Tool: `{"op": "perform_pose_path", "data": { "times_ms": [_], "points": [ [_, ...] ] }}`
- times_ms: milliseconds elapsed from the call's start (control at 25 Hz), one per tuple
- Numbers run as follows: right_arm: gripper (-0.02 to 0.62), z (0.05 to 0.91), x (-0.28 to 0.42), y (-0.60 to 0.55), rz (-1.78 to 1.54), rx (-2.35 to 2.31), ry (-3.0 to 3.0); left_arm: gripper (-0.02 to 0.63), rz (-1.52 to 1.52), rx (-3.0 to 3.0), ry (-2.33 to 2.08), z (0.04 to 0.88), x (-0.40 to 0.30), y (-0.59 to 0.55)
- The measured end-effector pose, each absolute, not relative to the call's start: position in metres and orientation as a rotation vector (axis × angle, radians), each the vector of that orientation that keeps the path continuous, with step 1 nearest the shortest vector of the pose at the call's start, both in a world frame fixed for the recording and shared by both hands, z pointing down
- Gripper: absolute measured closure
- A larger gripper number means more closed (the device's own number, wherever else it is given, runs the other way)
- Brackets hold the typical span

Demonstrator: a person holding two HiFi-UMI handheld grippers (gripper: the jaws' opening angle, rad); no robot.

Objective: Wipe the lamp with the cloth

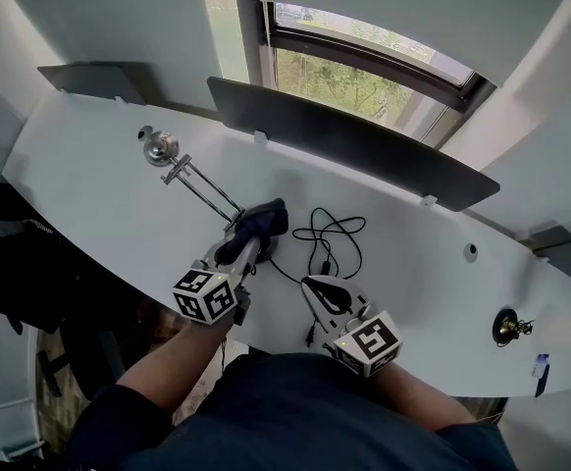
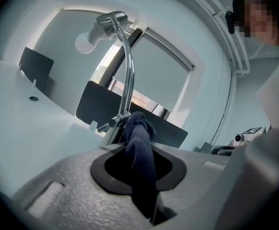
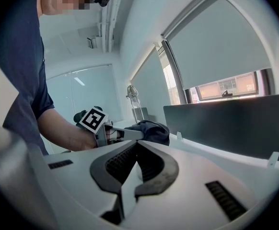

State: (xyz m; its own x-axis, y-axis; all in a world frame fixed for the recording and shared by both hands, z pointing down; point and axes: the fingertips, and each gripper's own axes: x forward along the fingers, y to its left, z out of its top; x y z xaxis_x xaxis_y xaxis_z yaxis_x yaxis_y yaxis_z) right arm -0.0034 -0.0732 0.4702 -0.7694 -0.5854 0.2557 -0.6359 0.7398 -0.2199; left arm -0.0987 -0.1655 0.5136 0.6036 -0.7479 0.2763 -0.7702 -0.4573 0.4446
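Head view: L gripper (image 1: 254, 235) clamps dark cloth (image 1: 264, 220) by lower arm of chrome lamp (image 1: 161, 149), mid-surface (image 1: 89, 184) nr front edge. Lamp head is toward left rear. R gripper (image 1: 315, 287) sits at front edge, just beside black cable (image 1: 333, 235).
Left gripper view: jaws pinch cloth, lamp arm rises just behind.
Right gripper view: jaws together, nothing btwn.

No legible text, brand or number anywhere. Only signs: black-and-white square markers (image 1: 205, 295) on the cubes of the left gripper (image 1: 252, 235) and right gripper (image 1: 309, 284).
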Motion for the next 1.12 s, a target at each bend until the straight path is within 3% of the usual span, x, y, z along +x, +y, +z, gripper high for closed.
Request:
{"op": "perform_pose_path", "data": {
  "times_ms": [600, 1120],
  "points": [
    [0.586, 0.469, -0.004, -0.07, 0.438, 0.968, -2.76, 0.548, 0.227, 2.113, -1.259, 0.596, -0.14, -0.142],
    [0.586, 0.45, -0.016, -0.061, 0.4, 0.926, -2.837, 0.548, 0.198, 2.132, -1.292, 0.554, -0.16, -0.092]
  ]
}}
